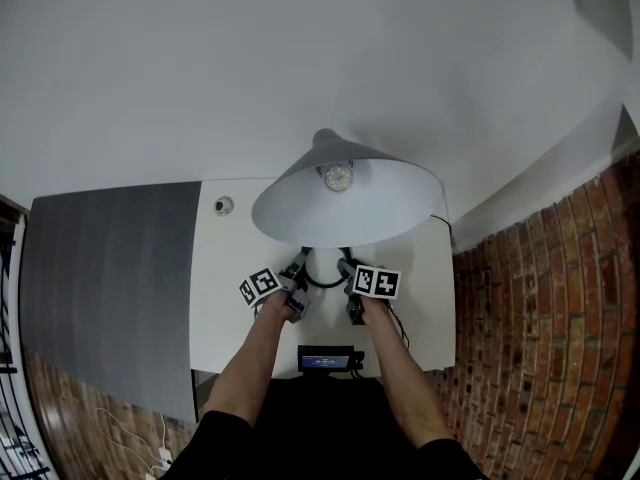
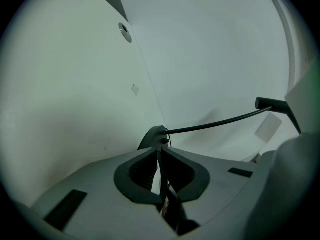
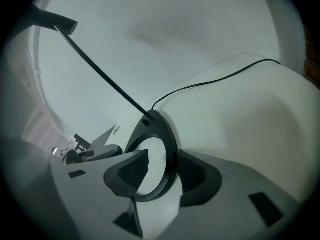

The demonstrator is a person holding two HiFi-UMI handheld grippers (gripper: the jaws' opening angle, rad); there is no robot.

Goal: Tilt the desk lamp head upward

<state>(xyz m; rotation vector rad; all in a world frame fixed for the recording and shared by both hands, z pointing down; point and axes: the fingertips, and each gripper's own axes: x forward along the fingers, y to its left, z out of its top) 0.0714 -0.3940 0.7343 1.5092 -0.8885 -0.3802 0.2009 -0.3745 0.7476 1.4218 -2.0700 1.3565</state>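
Lamp base ring [image 1: 326, 286] sits near the white table's [image 1: 230, 298] front edge, between two grippers. Left gripper [image 1: 298, 268] is clamped on the rim. Right gripper [image 1: 345, 268] has its jaws apart, rim between them, pads off it. One lamp head [image 1: 345, 208] sits beyond, open side toward the head camera, one bulb [image 1: 338, 176] showing. Free tabletop to the left, brick wall [image 1: 540, 318] on the right. Thin arm [image 3: 105, 79] shows in the gripper views only; in the head view the shade covers it.
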